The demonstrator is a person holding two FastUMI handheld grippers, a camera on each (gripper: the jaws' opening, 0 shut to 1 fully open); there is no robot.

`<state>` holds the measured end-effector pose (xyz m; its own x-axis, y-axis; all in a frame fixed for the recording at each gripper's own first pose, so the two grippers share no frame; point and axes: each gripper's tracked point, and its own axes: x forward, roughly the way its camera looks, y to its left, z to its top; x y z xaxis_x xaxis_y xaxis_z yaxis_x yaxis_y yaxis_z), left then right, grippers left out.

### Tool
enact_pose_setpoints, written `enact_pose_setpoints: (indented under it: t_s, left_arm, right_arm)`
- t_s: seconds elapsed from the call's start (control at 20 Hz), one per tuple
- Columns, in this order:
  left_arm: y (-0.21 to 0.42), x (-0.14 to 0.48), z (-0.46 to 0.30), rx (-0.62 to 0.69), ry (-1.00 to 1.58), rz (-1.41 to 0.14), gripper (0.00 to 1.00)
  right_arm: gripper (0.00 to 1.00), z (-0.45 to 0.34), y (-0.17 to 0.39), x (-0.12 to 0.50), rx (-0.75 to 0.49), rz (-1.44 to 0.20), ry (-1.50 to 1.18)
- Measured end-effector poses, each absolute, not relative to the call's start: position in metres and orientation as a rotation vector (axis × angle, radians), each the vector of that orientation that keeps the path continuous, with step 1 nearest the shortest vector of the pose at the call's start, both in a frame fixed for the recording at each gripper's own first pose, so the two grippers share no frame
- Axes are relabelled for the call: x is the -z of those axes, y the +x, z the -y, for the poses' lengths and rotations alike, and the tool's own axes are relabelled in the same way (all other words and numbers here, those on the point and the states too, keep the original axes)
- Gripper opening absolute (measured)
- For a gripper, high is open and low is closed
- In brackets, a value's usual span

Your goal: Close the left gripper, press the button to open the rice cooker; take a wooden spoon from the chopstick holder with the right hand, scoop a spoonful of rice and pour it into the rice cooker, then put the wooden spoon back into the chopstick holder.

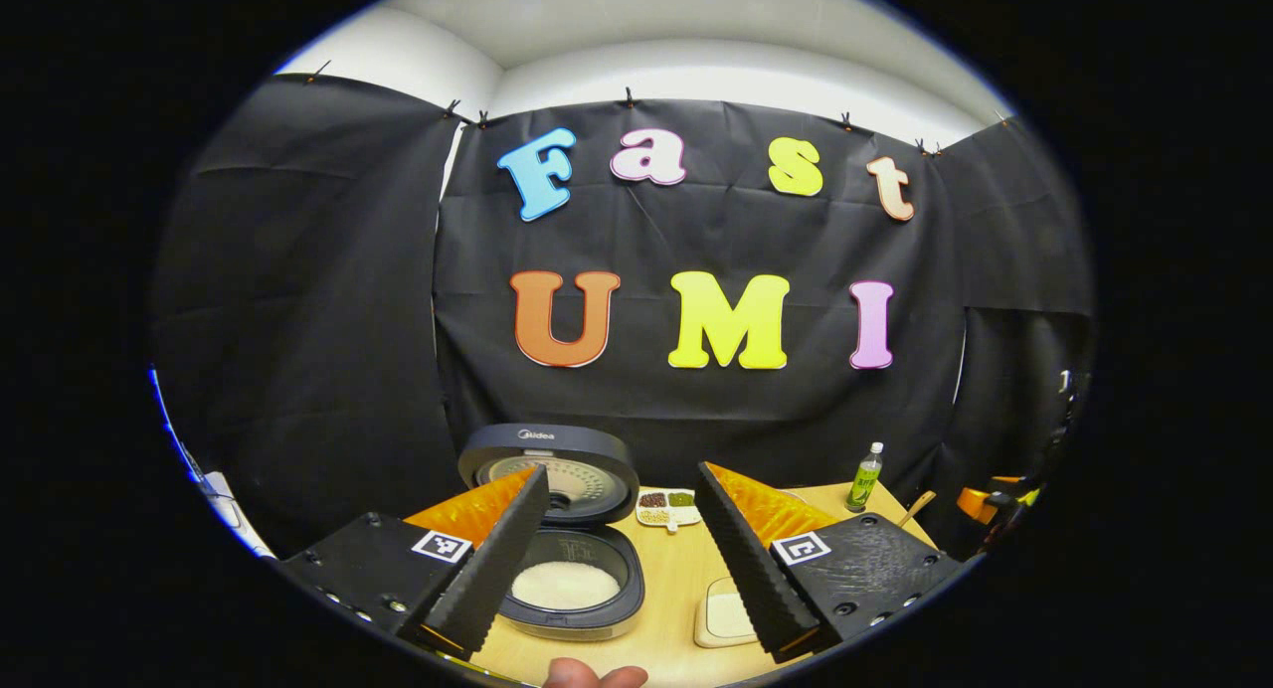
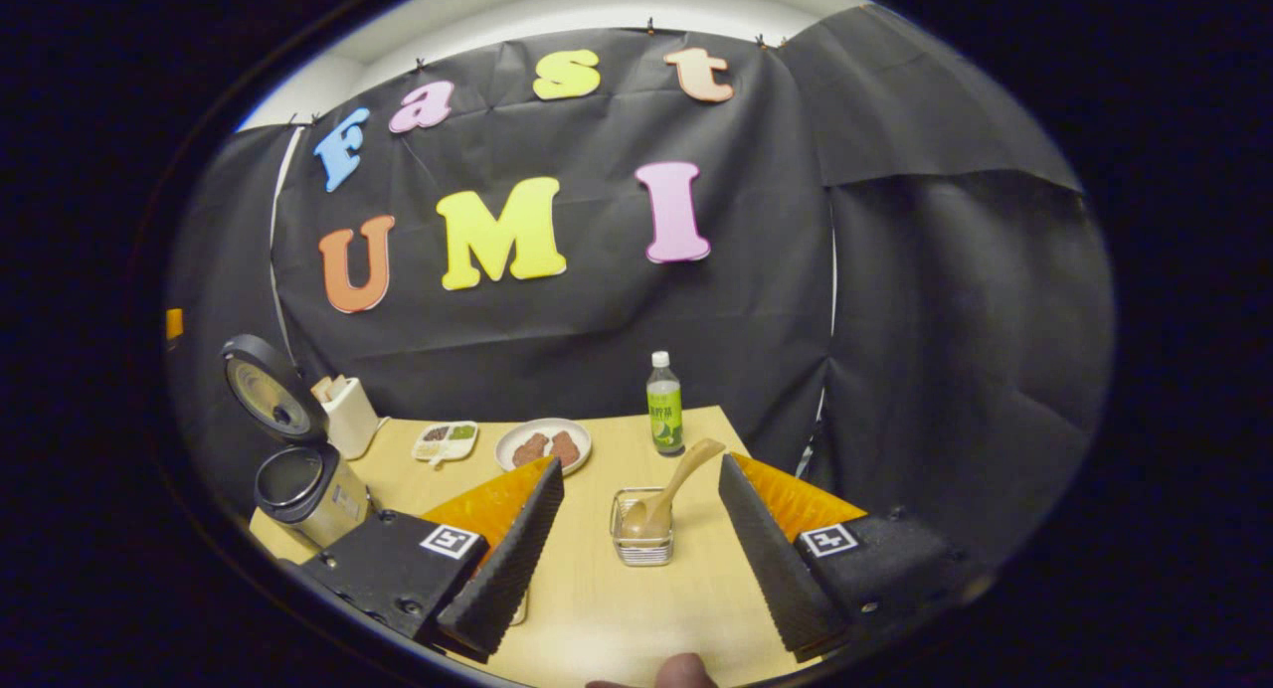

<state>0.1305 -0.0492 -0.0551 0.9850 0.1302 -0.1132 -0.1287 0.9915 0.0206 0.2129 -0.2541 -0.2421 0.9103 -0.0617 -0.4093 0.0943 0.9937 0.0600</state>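
Note:
The rice cooker [image 1: 572, 608] stands with its lid [image 1: 549, 467] raised, and white rice lies in its inner pot [image 1: 565, 584]. My left gripper [image 1: 622, 469] is open just in front of it, with nothing between the fingers. In the right gripper view the wooden spoon [image 2: 686, 474] leans in the wire chopstick holder [image 2: 641, 541], bowl down and handle tilted to the right. My right gripper [image 2: 641, 461] is open and points at the holder from a short way back. The open cooker [image 2: 298, 489] sits at the table's left end there.
A cream square rice dish [image 1: 729, 613] lies right of the cooker. Farther back are a small compartment dish [image 2: 446, 441], a plate of brown food [image 2: 544, 444], a green bottle [image 2: 664, 405] and a white box [image 2: 348, 415]. The wooden table [image 2: 617, 608] ends close behind the bottle.

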Motion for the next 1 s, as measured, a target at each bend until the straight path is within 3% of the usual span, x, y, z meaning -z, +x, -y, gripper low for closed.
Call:
enact_pose_setpoints:
  t_s: [0.25,0.3,0.35,0.6,0.8,0.85,0.9,0.95,1.0]
  left_arm:
    - [0.138,0.063,0.046,-0.209,0.036,-0.139,0.95]
    - [0.139,0.065,0.044,-0.227,0.04,-0.148,0.95]
    - [0.14,0.068,0.042,-0.245,0.043,-0.158,0.95]
    - [0.143,0.074,0.036,-0.299,0.051,-0.182,0.95]
    - [0.142,0.083,0.027,-0.342,0.042,-0.213,0.95]
    - [0.142,0.085,0.024,-0.35,0.043,-0.218,0.95]
    - [0.142,0.086,0.021,-0.359,0.042,-0.221,0.95]
    - [0.141,0.086,0.018,-0.365,0.04,-0.225,0.95]
    - [0.141,0.087,0.015,-0.37,0.036,-0.226,0.95]
  right_arm:
    - [1.0,0.281,0.271,0.319,0.06,-0.554,0.126]
    - [0.94,0.285,0.282,0.331,0.056,-0.569,0.124]
    - [0.99,0.289,0.292,0.341,0.054,-0.584,0.129]
    - [0.97,0.297,0.335,0.387,0.046,-0.657,0.18]
    - [0.79,0.291,0.352,0.408,0.03,-0.692,0.24]
    - [0.62,0.29,0.353,0.409,0.03,-0.694,0.252]
    - [0.58,0.29,0.354,0.409,0.036,-0.69,0.248]
    - [0.43,0.29,0.354,0.408,0.034,-0.684,0.248]
    - [0.44,0.29,0.352,0.403,0.039,-0.68,0.245]
